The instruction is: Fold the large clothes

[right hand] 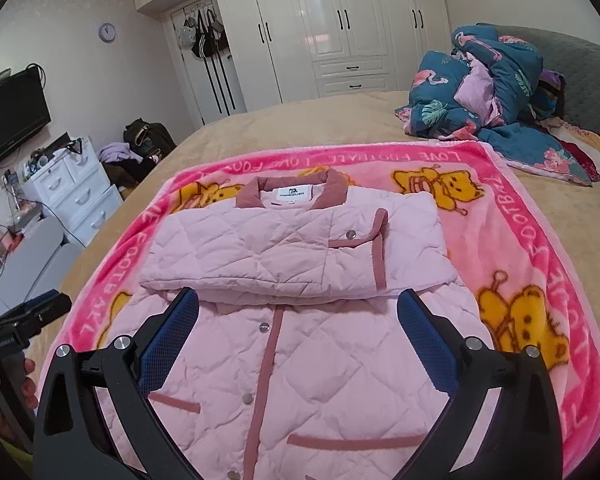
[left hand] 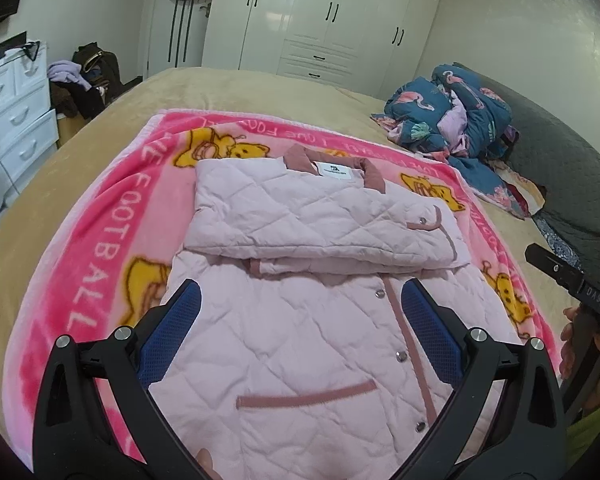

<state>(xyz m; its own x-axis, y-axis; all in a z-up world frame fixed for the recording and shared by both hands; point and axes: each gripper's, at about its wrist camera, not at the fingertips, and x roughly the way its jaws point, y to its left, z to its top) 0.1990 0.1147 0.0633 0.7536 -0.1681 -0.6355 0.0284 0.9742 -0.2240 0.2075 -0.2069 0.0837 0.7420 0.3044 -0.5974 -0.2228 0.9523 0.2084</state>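
A pink quilted jacket (right hand: 300, 360) lies front-up on a pink bear-print blanket (right hand: 540, 280) spread over the bed (right hand: 300, 120), its collar (right hand: 292, 190) at the jacket's far end and its sleeves already folded across the chest into a flat band (right hand: 292, 256). Both tongs hover over the jacket's lower half, near the hem. The left gripper (left hand: 300, 320) stands wide open and empty, its blue pads (left hand: 430, 328) spread either side of the snap placket (left hand: 396, 320). The right gripper (right hand: 298, 328) is likewise open and holds nothing, just this side of the sleeve band.

The step in hand looks to be the last fold: hem up toward the collar. To do it well, each gripper would best drop to its own bottom corner of the jacket, pinch through every padded layer, and lift in step with the other so the placket stays straight. The quilting is puffy and slippery, so a shallow bite may shed the under layer. Carried low and laid down just short of the collar, the hem should leave the sleeves undisturbed. A quilt heap (right hand: 500, 92) sits well beyond the jacket's right side, clear of the work.
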